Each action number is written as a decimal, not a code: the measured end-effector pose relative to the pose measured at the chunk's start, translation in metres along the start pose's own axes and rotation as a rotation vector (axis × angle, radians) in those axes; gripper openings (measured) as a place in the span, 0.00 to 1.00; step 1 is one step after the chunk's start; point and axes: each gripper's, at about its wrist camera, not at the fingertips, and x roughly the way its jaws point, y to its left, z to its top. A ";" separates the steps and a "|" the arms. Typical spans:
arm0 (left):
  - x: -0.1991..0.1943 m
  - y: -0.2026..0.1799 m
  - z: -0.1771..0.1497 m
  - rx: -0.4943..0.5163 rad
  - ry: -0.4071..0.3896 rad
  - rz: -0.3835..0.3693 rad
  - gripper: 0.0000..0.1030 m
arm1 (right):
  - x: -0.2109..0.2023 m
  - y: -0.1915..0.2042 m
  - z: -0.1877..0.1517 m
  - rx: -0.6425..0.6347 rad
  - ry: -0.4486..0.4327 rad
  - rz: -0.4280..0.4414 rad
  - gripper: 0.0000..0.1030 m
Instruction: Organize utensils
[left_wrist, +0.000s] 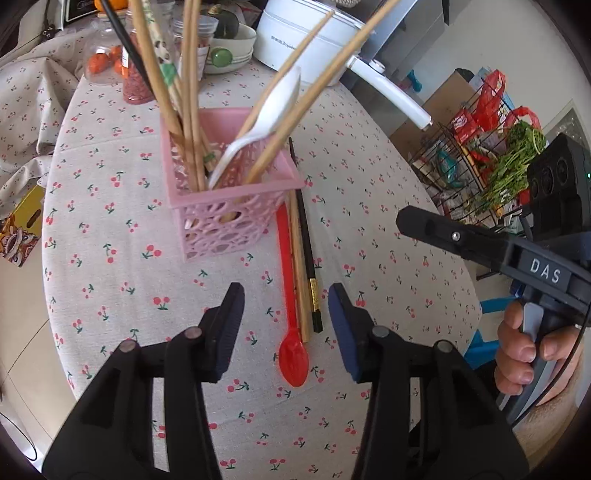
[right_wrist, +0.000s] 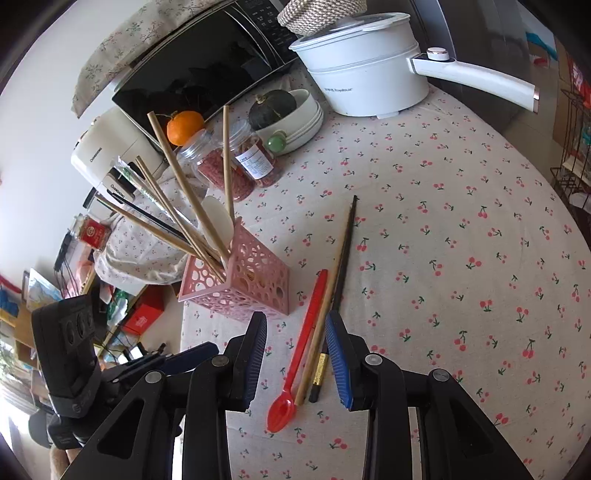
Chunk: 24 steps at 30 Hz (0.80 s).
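A pink perforated basket (left_wrist: 229, 206) (right_wrist: 243, 284) stands on the cherry-print tablecloth and holds several wooden chopsticks (left_wrist: 188, 110) and a white spoon (left_wrist: 266, 122). Beside it lie a red spoon (left_wrist: 291, 332) (right_wrist: 303, 350), a wooden chopstick (left_wrist: 298, 266) (right_wrist: 325, 317) and a black chopstick (left_wrist: 308, 258) (right_wrist: 341, 266), side by side. My left gripper (left_wrist: 286, 325) is open and empty above these loose utensils. My right gripper (right_wrist: 297, 354) is open and empty, its fingers either side of them; its side shows in the left wrist view (left_wrist: 461, 240).
A white electric pot (right_wrist: 365, 70) (left_wrist: 310, 40) with a long handle, stacked bowls with a squash (right_wrist: 288, 114), jars (right_wrist: 236, 166) and a microwave (right_wrist: 207, 62) stand at the table's back. A wire rack with greens (left_wrist: 491, 166) stands off the right edge.
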 end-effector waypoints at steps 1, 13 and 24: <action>0.008 -0.002 0.000 0.001 0.015 0.003 0.39 | -0.001 -0.004 -0.001 -0.003 0.004 -0.009 0.33; 0.066 -0.016 0.001 0.005 0.083 0.070 0.18 | -0.020 -0.044 -0.001 0.007 0.026 -0.013 0.33; 0.058 -0.025 -0.006 -0.013 0.245 0.135 0.08 | -0.033 -0.060 0.008 0.027 0.033 0.017 0.33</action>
